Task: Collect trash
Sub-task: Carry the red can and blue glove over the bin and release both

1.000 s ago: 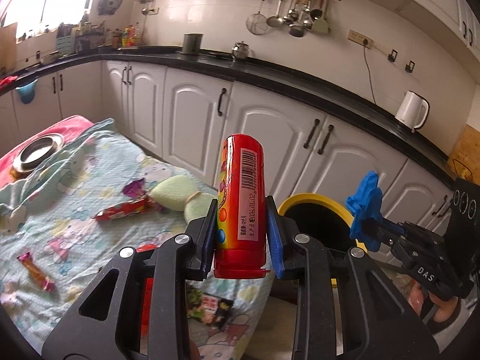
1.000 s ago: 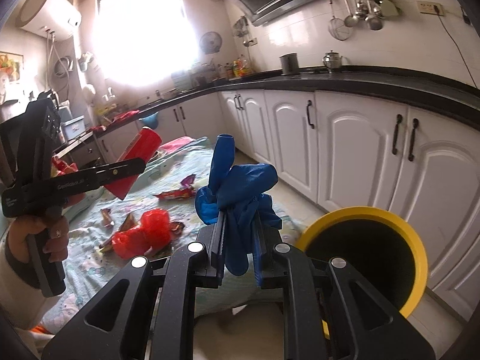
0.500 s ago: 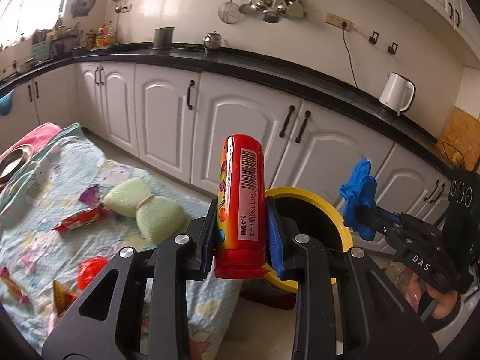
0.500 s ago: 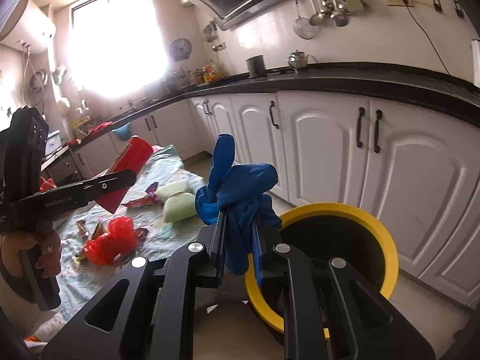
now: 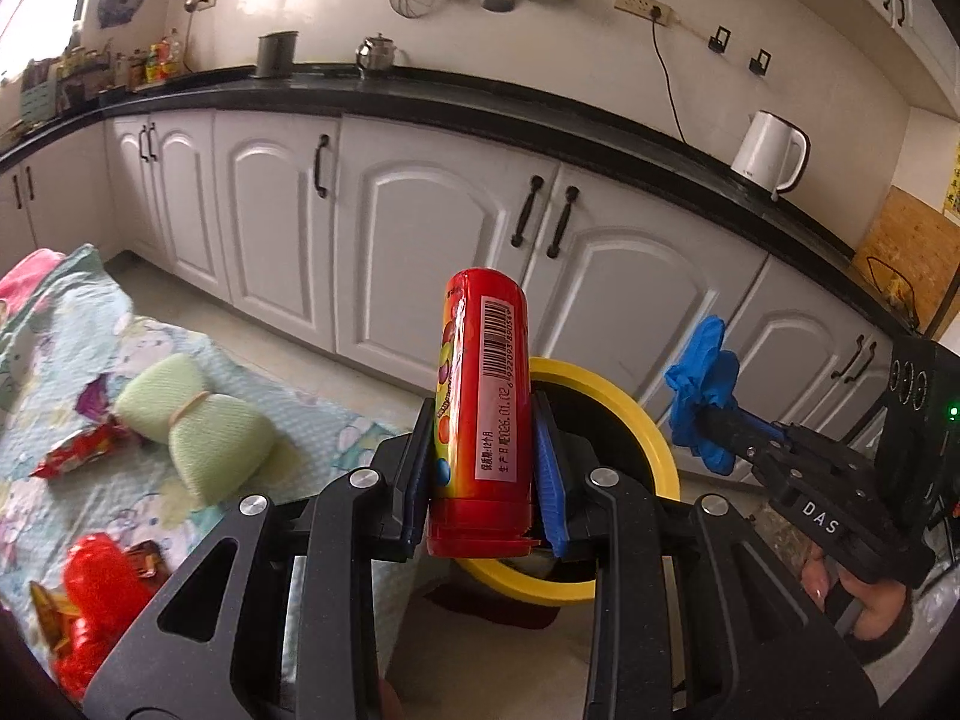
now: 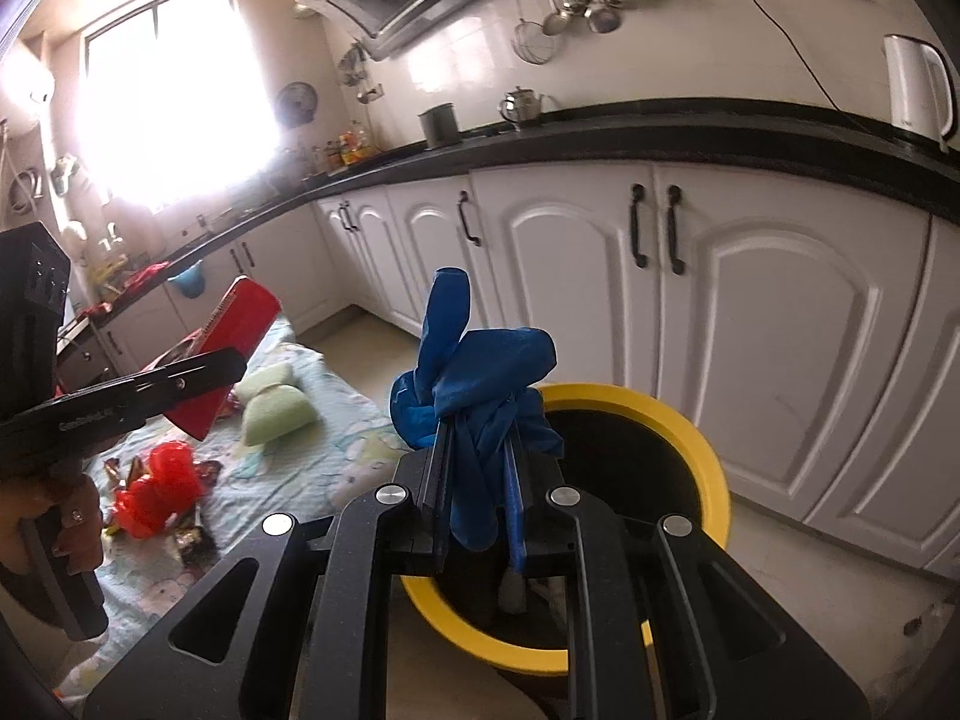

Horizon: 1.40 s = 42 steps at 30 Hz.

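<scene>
Yellow bin (image 6: 690, 438) nearer than before

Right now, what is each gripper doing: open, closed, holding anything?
Left gripper: closed on the red cylindrical candy tube.
Right gripper: closed on the crumpled blue rubber glove.

The left tongs (image 5: 483, 456) point forward and downward, jaws clamped on an upright red cylindrical candy tube (image 5: 485, 408). Just to their right, the right tongs (image 6: 477, 468) pinch a crumpled blue rubber glove (image 6: 474, 384), a hand (image 5: 864, 606) gripping their handle.
</scene>
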{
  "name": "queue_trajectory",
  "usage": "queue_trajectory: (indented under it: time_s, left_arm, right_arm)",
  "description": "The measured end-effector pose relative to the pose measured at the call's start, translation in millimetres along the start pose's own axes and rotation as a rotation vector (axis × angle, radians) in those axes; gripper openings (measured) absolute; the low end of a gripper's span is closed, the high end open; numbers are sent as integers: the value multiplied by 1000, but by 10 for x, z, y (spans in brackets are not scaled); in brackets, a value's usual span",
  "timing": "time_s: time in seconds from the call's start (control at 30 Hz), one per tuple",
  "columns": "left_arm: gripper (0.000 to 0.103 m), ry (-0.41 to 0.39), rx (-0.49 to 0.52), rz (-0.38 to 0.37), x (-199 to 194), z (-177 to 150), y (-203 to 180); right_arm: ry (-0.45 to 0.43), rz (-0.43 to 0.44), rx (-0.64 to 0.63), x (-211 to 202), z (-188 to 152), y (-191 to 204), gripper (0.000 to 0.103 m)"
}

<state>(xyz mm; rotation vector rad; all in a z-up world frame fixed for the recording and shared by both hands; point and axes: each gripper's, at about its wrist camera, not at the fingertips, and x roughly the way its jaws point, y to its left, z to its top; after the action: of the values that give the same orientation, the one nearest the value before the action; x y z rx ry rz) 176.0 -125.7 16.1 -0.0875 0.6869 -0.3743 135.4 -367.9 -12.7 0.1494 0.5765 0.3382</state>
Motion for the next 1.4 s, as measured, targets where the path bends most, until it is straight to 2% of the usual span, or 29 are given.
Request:
queue_trajectory:
  time_s: [0.67,0.83,0.93,0.97,1.03,1.07,1.17,1.3,1.37,1.4]
  left_arm:
    - [23,150,26,-69,798,-66,-307]
    - [23,173,27,-88,948,-86,-349]
    - [25,182,24,-86,1021,-103,-354]
    - [27,184,20,-86,1041,-106,-345]
    - [55,180,6,-87,1055,-104,-325]
    - [56,178,-3,-88,1055,-103,-309]
    - [57,170,-11,-76,1041,-79,-295]
    - [69,144,-32,-57,961,-40,-236]
    - [77,127,-36,-46,909,-27,-222]
    - [83,120,-36,-45,885,-26,-216]
  right_arm:
    - [122,-56,67,350,-316,-398,14]
    - [148,-57,86,442,-382,-480,17]
    - [154,-59,101,472,-426,-526,24]
    - [157,-60,106,483,-434,-545,25]
    - [154,-65,117,486,-439,-581,30]
    - [151,-69,124,482,-442,-602,34]
    - [137,-84,138,455,-435,-656,38]
    - [108,-107,168,378,-403,-750,47]
    - [93,-117,171,334,-384,-758,48]
    - [85,-119,173,312,-379,-759,52]
